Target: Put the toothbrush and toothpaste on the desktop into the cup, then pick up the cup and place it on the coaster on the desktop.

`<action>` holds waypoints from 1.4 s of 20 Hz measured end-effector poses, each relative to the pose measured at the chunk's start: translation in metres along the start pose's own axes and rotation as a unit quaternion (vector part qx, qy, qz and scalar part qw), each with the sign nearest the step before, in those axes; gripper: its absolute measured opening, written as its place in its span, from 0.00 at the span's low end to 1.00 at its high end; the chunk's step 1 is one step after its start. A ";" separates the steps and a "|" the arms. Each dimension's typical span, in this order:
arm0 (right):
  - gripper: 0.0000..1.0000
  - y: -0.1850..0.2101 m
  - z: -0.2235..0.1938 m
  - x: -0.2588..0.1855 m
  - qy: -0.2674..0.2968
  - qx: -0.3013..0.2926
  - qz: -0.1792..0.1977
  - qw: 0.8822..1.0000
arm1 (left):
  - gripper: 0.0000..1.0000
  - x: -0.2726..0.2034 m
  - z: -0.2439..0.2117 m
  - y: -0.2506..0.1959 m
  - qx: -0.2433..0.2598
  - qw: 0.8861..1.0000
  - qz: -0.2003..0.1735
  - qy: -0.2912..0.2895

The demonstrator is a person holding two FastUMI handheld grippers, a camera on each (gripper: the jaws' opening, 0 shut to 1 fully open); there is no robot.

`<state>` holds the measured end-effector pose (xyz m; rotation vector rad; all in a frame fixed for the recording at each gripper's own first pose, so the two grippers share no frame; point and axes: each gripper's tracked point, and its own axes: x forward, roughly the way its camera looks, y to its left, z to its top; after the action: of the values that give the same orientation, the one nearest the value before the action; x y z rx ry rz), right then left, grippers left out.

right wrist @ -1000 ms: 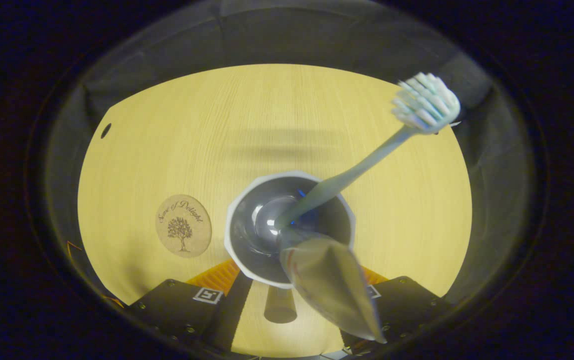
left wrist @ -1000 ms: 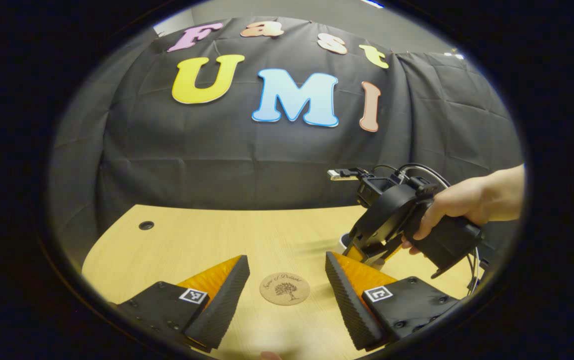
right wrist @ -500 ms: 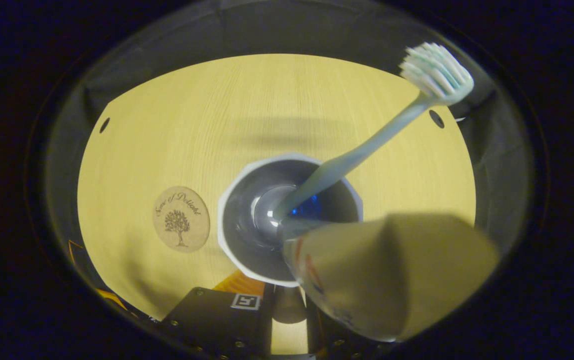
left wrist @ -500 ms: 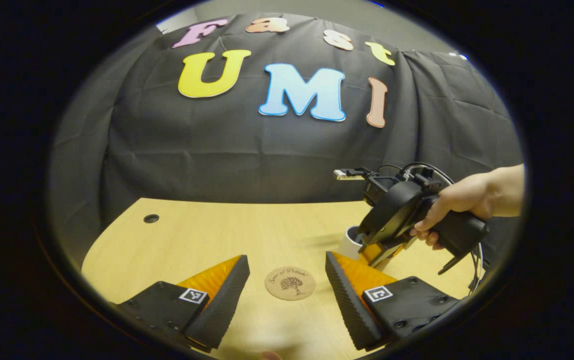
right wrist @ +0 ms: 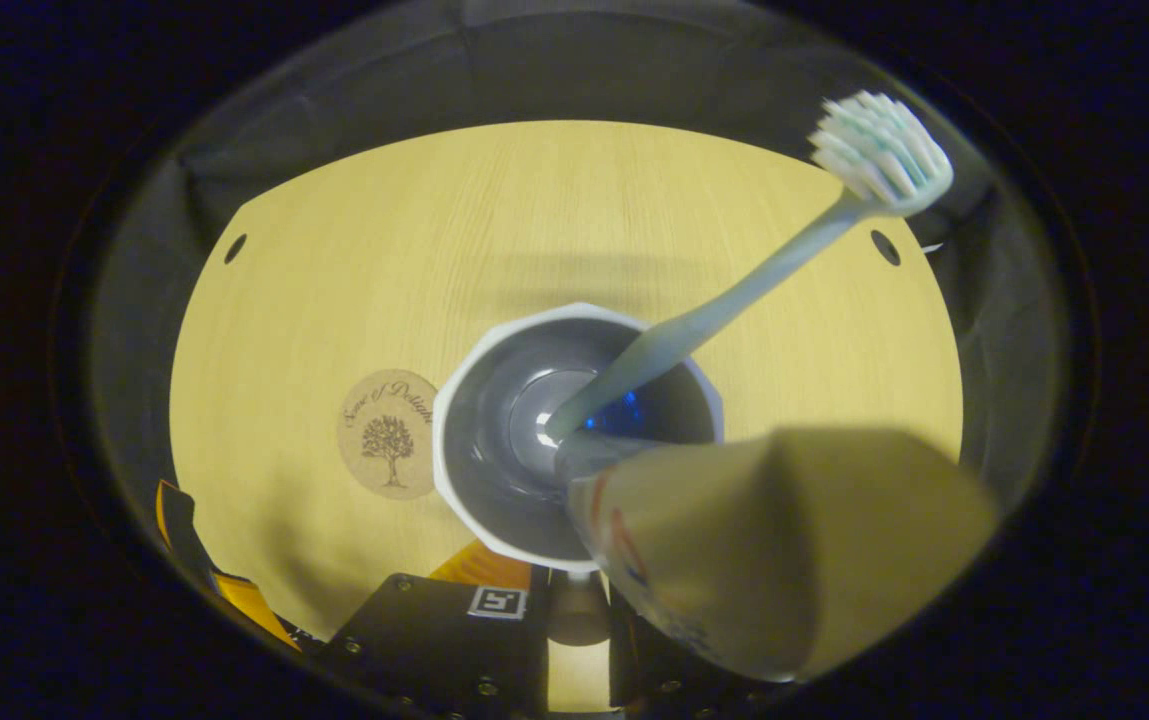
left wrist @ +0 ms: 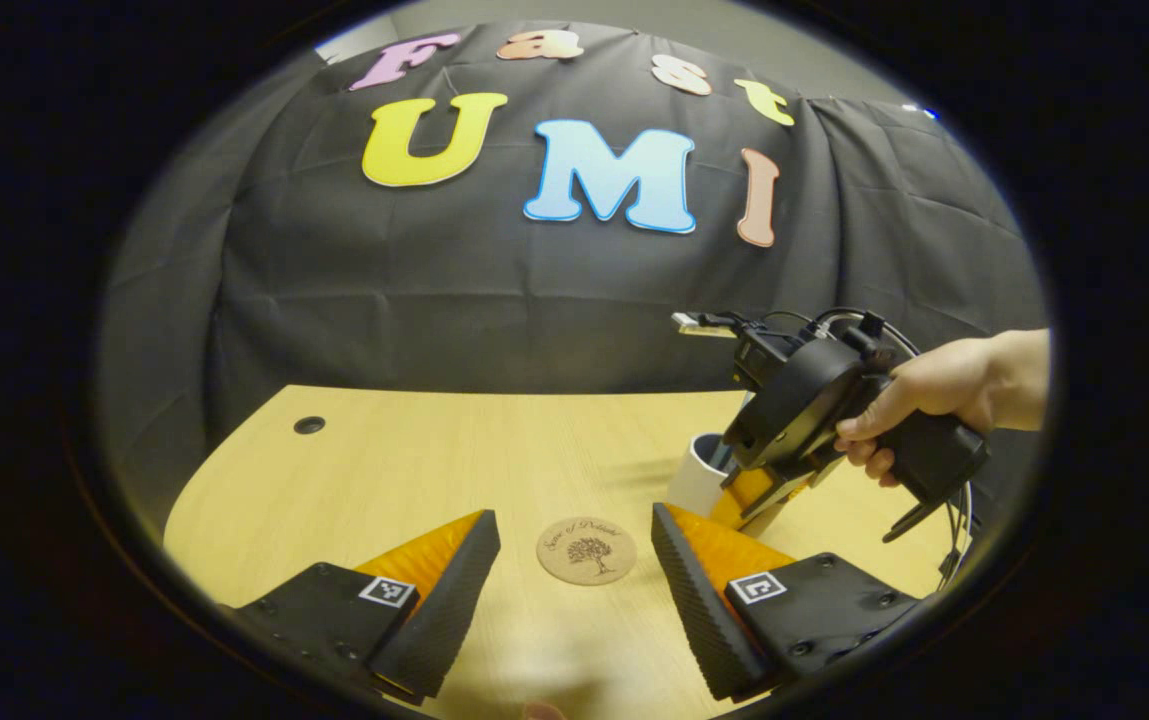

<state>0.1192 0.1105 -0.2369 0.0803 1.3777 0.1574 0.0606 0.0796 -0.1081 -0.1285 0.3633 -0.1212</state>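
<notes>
The white cup (right wrist: 454,470) is seen from above in the right gripper view, with its grey inside showing. A pale green toothbrush (right wrist: 734,300) leans out of it to the upper right. The toothpaste tube (right wrist: 784,540) stands in it too, with its flat end close to the camera. My right gripper (right wrist: 574,592) is shut on the cup's near wall. The round cork coaster (right wrist: 389,433) lies just left of the cup. In the left gripper view my left gripper (left wrist: 574,522) is open, low over the coaster (left wrist: 586,551). The cup (left wrist: 696,475) hangs from the right gripper (left wrist: 759,497) to the right.
The wooden desktop (left wrist: 414,460) has a cable hole at the far left (left wrist: 309,425) and another at the far right (right wrist: 885,247). A hand (left wrist: 934,395) holds the right gripper. An orange finger (right wrist: 184,540) of the left gripper shows at the lower left of the right gripper view.
The right gripper's fingers closed on the cup. It then carried the cup leftward, so the coaster now lies closer to the cup. The toothpaste tube tipped toward the camera.
</notes>
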 end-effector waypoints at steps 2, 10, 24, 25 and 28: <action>0.21 0.013 -0.001 -0.005 -0.002 0.000 0.013 1.000 | 0.98 -0.004 -0.001 0.003 -0.005 1.000 0.003 0.001; 0.20 0.051 0.003 -0.012 -0.014 -0.051 0.019 0.998 | 0.98 -0.027 -0.006 0.029 -0.012 0.999 0.030 -0.003; 0.20 0.092 0.000 0.008 0.020 -0.089 0.024 0.996 | 0.98 -0.043 -0.010 0.055 -0.017 0.998 0.057 -0.007; 0.20 0.092 0.001 0.006 0.018 -0.090 0.022 0.996 | 0.98 -0.044 -0.010 0.056 -0.018 0.998 0.058 -0.007; 0.22 0.092 -0.001 0.008 0.022 -0.091 0.019 0.995 | 0.98 -0.042 -0.011 0.058 -0.016 0.998 0.059 -0.006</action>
<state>0.1141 0.2022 -0.2308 -0.0504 1.4011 0.3177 0.0231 0.1418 -0.1125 -0.1400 0.3597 0.0023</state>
